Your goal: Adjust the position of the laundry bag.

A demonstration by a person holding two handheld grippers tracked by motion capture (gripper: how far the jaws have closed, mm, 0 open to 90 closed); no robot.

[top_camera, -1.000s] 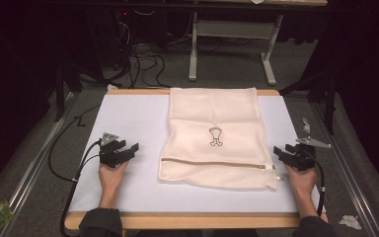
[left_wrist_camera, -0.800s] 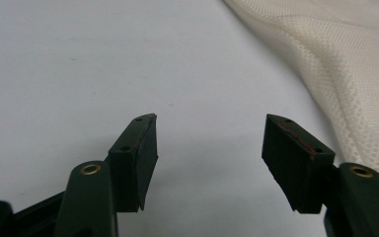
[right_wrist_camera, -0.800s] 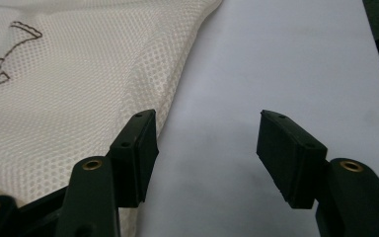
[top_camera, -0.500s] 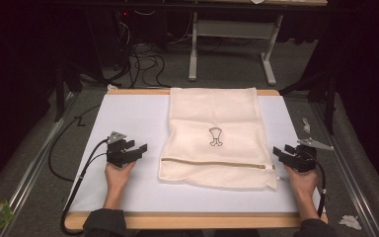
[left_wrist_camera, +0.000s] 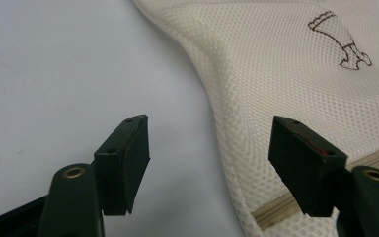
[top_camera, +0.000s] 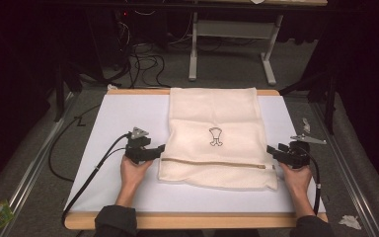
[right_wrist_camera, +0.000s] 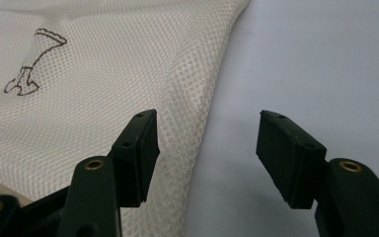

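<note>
Jaws of left gripper [left_wrist_camera: 209, 168] and right gripper [right_wrist_camera: 207, 158] gape, straddling mesh bag [top_camera: 217, 136] side edges (bare table [top_camera: 113, 118] beyond).

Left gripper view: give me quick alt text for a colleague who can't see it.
The left gripper is open, its two black fingers straddling the side edge of a cream mesh laundry bag lying on a white table. A tan zipper runs near the right finger.
</note>
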